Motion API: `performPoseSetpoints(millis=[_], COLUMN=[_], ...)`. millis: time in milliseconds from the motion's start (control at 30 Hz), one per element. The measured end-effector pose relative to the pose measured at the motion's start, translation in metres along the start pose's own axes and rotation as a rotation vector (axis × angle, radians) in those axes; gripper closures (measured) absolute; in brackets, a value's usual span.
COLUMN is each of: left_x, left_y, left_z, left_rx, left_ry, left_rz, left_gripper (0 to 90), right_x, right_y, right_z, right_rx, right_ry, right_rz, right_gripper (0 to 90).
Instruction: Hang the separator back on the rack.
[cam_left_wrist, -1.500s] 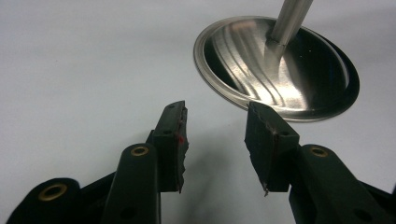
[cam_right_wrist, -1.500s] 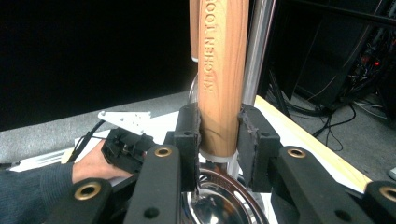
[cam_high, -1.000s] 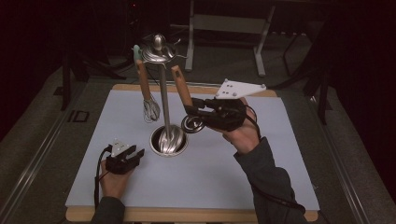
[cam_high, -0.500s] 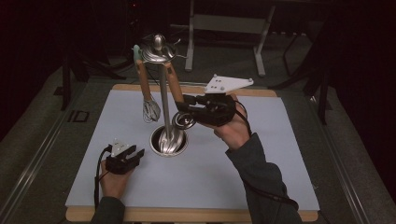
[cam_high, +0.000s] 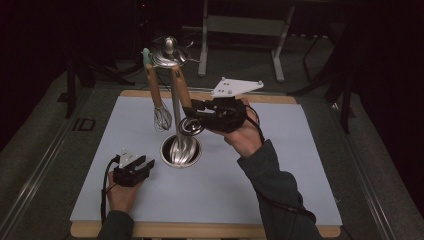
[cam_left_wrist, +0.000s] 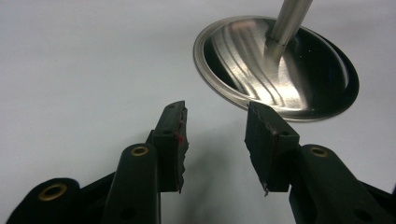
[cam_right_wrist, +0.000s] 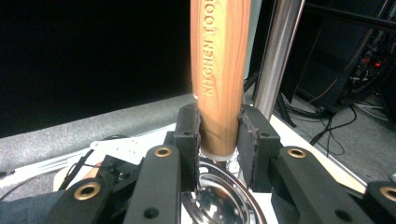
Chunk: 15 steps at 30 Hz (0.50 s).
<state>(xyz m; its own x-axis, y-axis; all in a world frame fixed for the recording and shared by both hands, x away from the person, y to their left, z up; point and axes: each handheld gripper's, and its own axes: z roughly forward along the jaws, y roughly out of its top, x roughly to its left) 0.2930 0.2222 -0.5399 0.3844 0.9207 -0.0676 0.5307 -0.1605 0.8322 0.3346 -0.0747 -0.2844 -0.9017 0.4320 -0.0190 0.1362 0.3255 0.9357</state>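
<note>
A steel utensil stand rises from a round dished base on the pale mat. From its top hang a balloon whisk and a coil whisk, both with wooden handles. My right gripper is shut on the coil whisk's wooden handle, low down near its metal collar, right beside the pole. My left gripper rests on the mat left of the base. It is open, with nothing between its fingers.
The pale mat lies on a wooden board with dark floor around it. A metal frame stands behind the table. The grey three-cornered plate sits atop the right gripper.
My right gripper has moved left and a little away from me with the coil whisk's handle, swinging it closer to the pole. The left gripper has stayed still.
</note>
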Motion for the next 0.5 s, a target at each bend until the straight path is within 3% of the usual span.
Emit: performPoseSetpoints(millis=[267, 500], left_x=[0.0, 0.0], left_y=[0.0, 0.0], left_z=[0.0, 0.0], left_rx=[0.0, 0.0], left_ry=[-0.001, -0.002], left_rz=[0.0, -0.002], left_gripper=[58.8, 58.8], right_x=[-0.011, -0.008], right_y=[-0.004, -0.006], right_z=[0.014, 0.018], right_rx=[0.032, 0.043], right_ry=[-0.017, -0.041], right_rz=[0.04, 0.026], right_gripper=[71.1, 70.6])
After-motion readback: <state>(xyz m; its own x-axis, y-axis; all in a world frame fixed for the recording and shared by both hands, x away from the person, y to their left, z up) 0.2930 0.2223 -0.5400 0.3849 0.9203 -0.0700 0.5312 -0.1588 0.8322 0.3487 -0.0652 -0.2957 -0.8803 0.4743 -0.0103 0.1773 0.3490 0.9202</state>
